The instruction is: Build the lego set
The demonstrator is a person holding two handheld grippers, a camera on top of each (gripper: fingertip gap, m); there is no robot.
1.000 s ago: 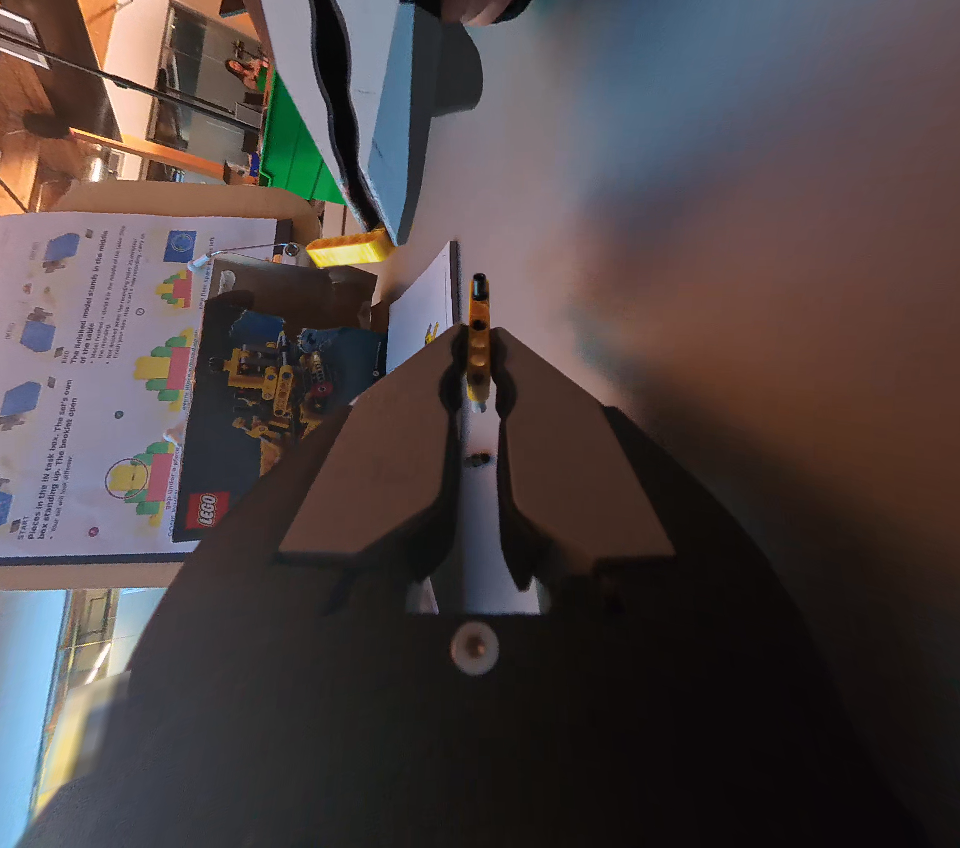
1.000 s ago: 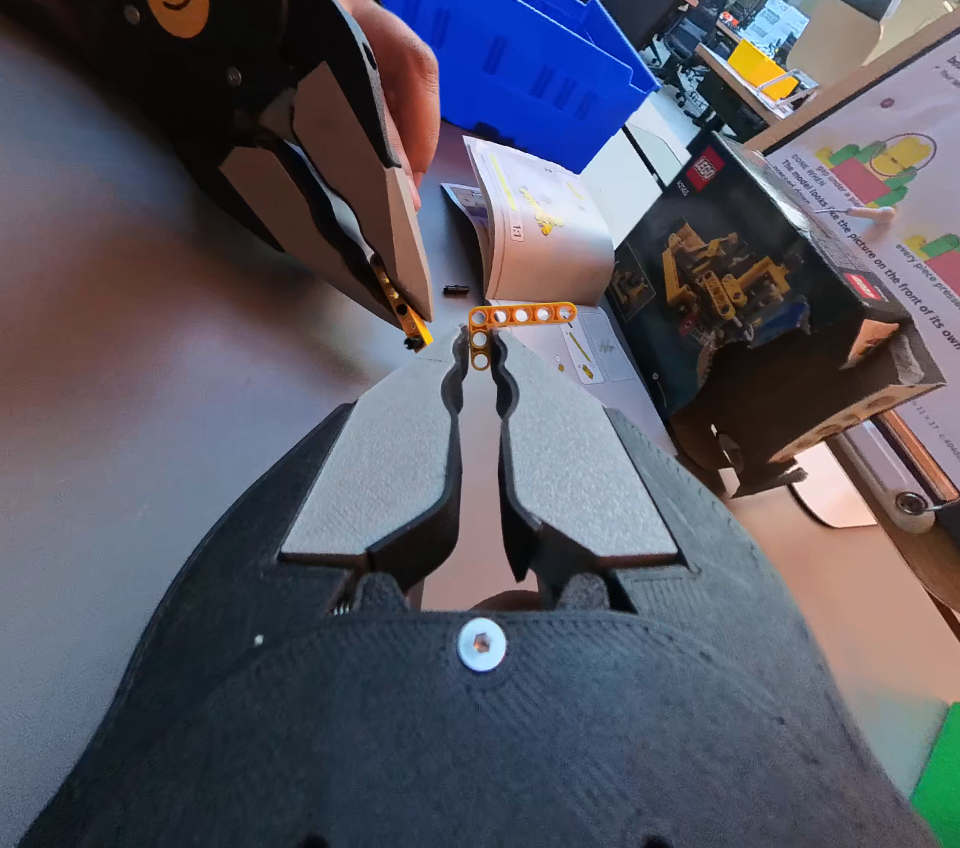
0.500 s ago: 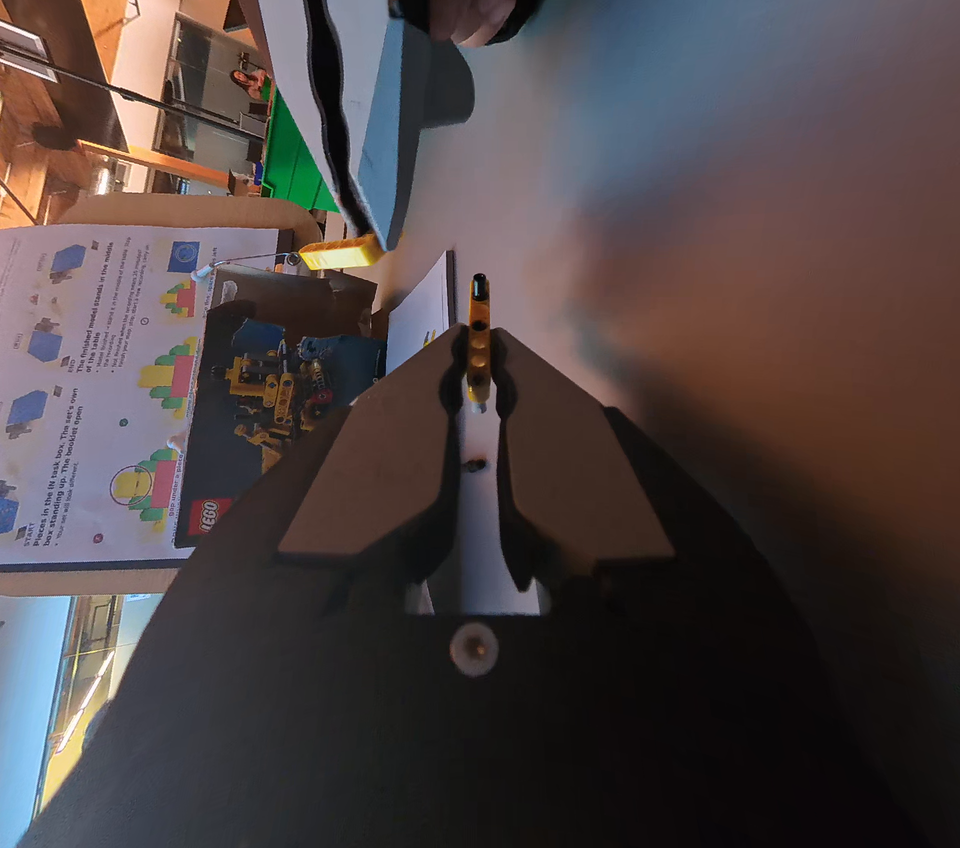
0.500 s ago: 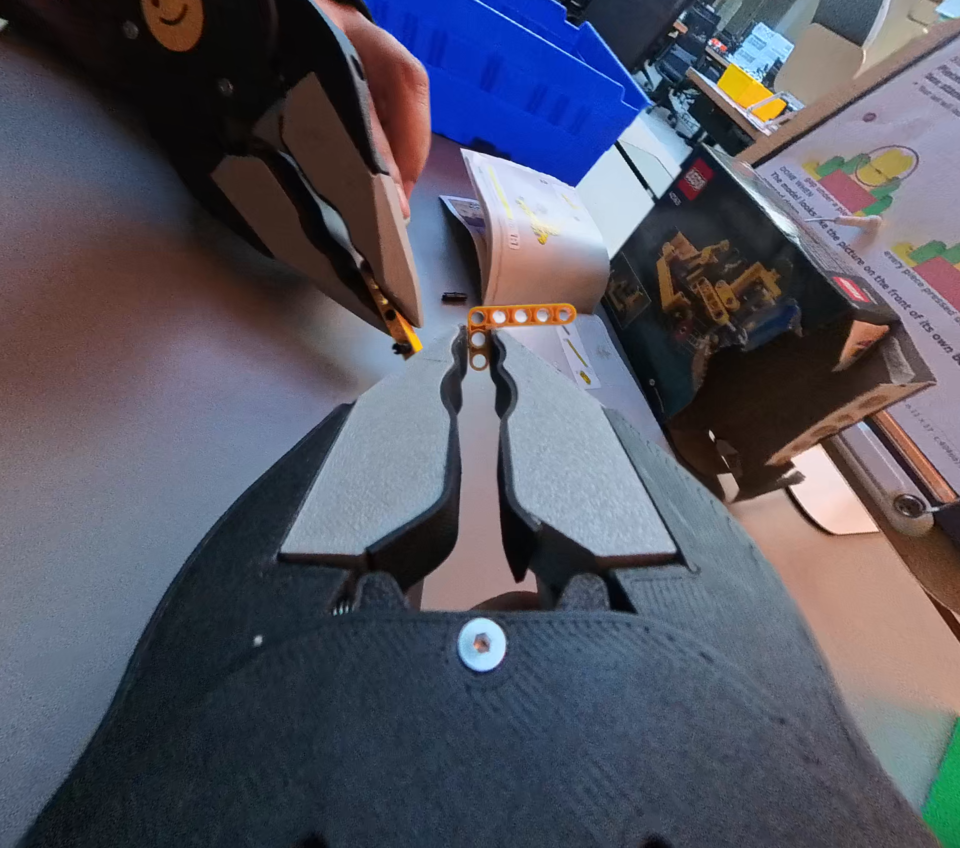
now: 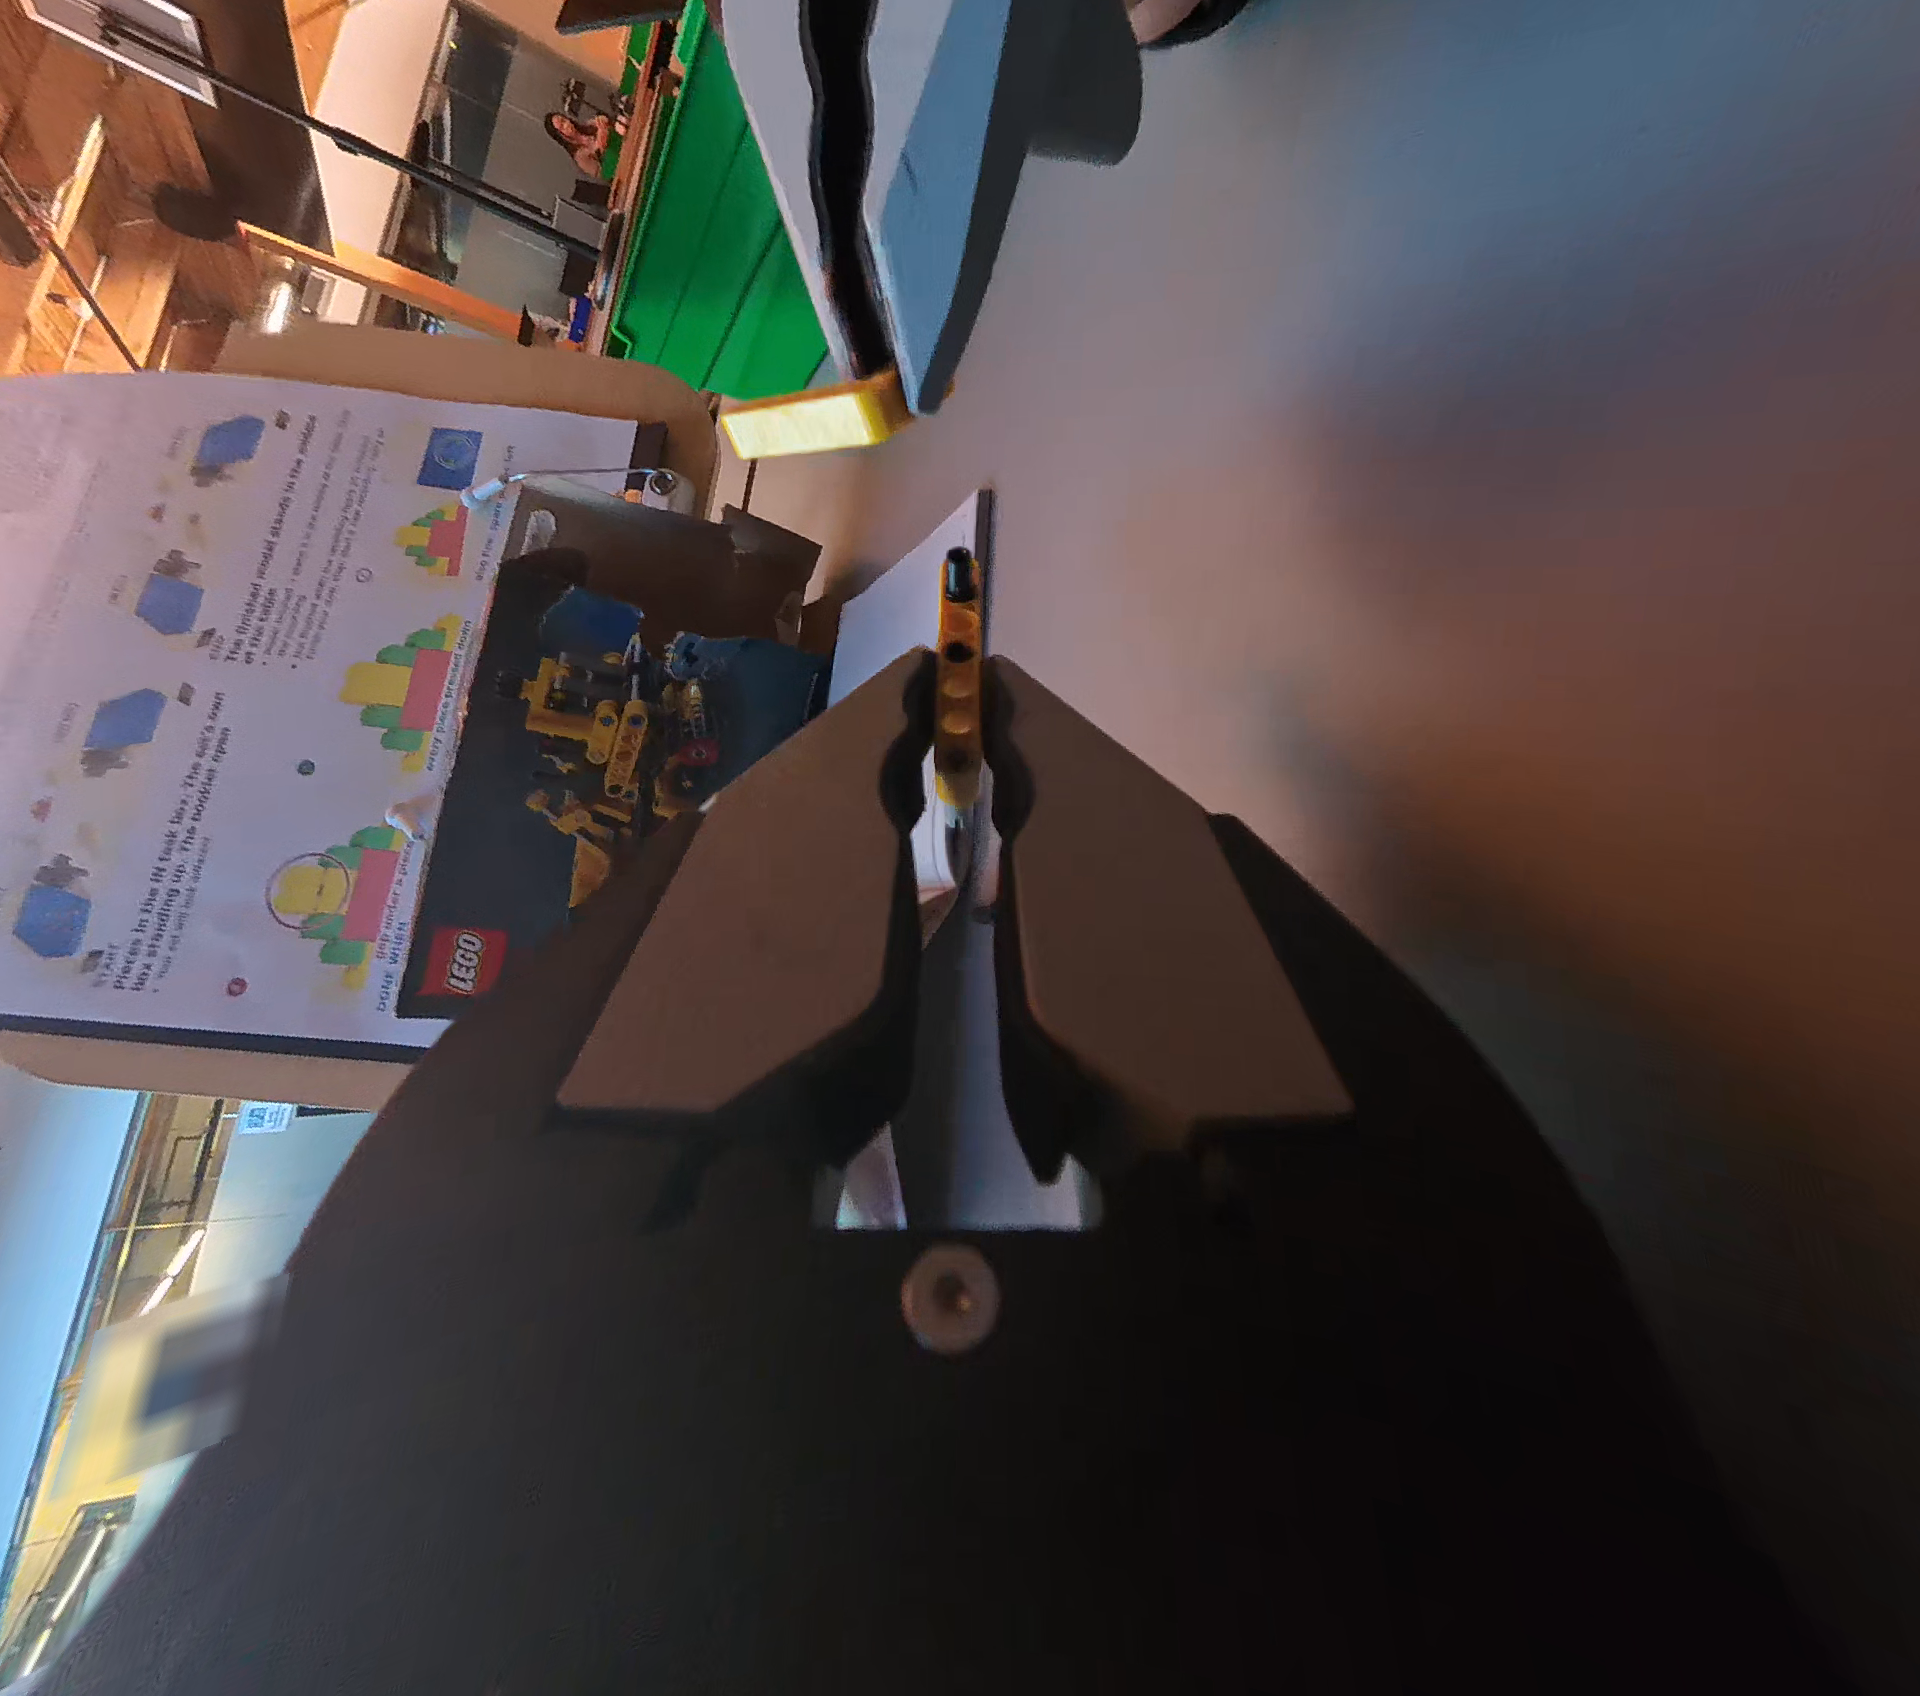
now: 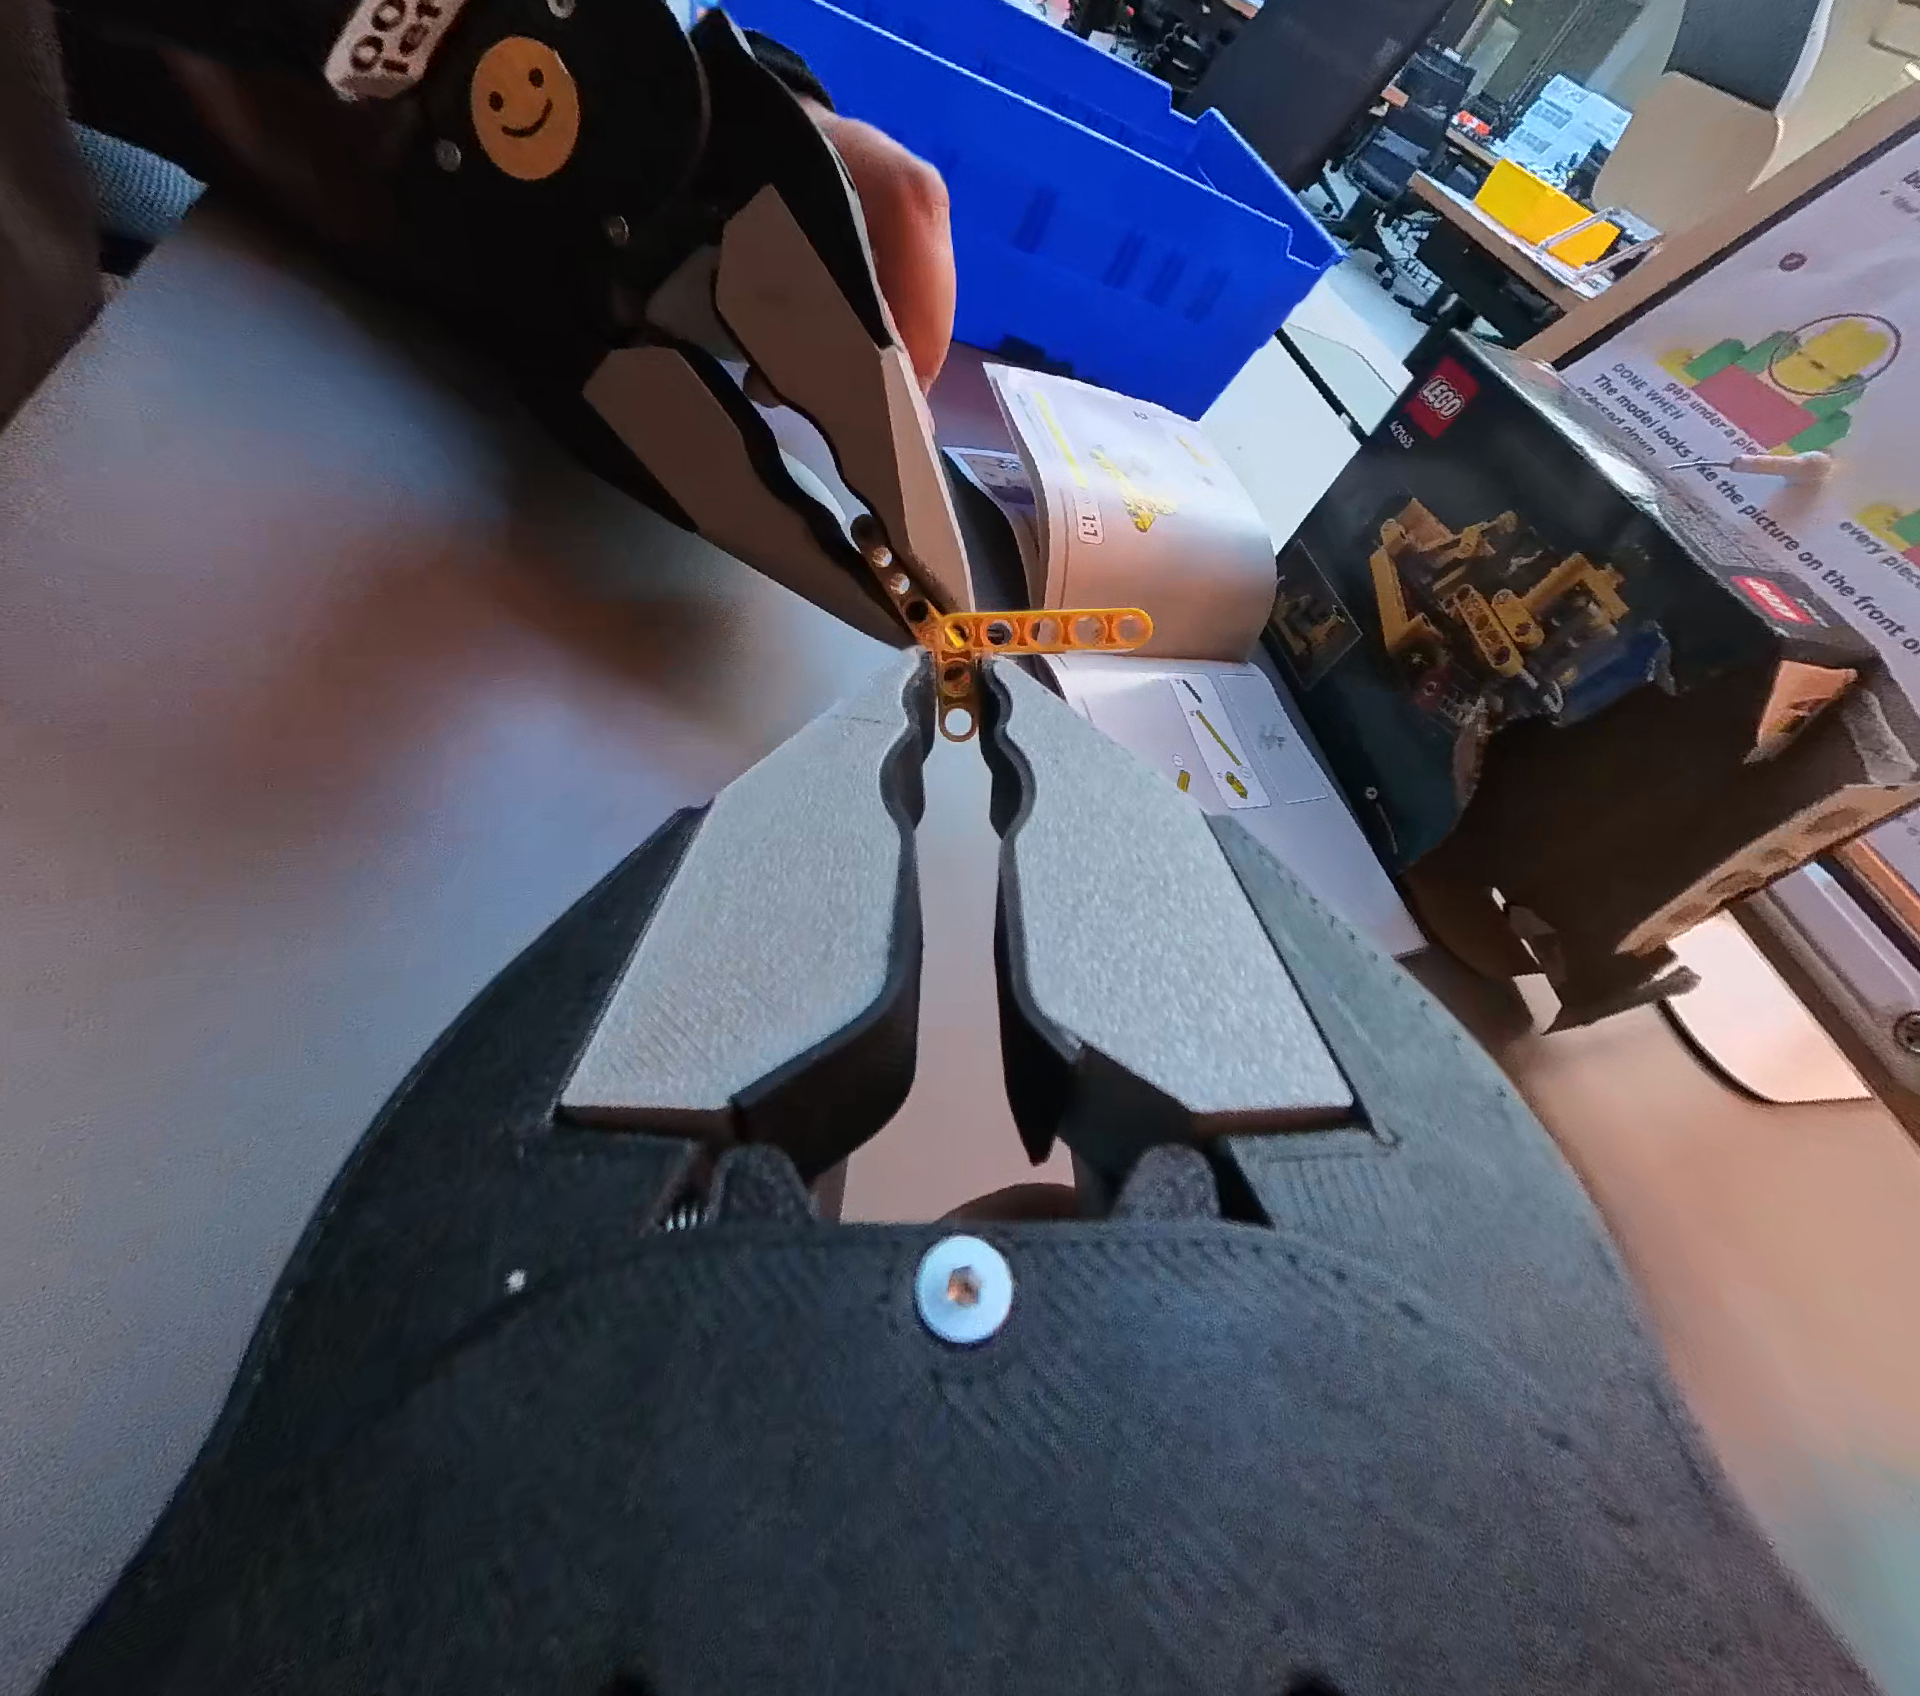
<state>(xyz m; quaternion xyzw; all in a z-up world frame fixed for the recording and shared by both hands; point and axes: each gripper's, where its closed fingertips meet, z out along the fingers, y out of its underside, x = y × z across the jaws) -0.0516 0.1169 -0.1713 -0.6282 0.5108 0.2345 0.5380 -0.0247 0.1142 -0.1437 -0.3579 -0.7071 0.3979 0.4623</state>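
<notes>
The left gripper (image 5: 954,716) is clamped on a straight yellow beam (image 5: 957,690) tipped with a black pin (image 5: 957,572); the right gripper (image 6: 957,696) pinches an L-shaped yellow beam (image 6: 1039,631), both beams meeting above the table (image 6: 260,711) near the booklet (image 6: 1132,524)

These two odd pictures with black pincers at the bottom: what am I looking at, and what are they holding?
No robot here: a person holds a two-finger gripper in each hand, each with a camera looking along its fingers. One picture is from the left gripper, shut on a yellow straight beam tipped with a black pin. The other is from the right gripper, shut on a yellow L-shaped beam; there the two pieces overlap at its corner. On the table lie an open instruction booklet and the set's box, with a blue bin behind.
</notes>
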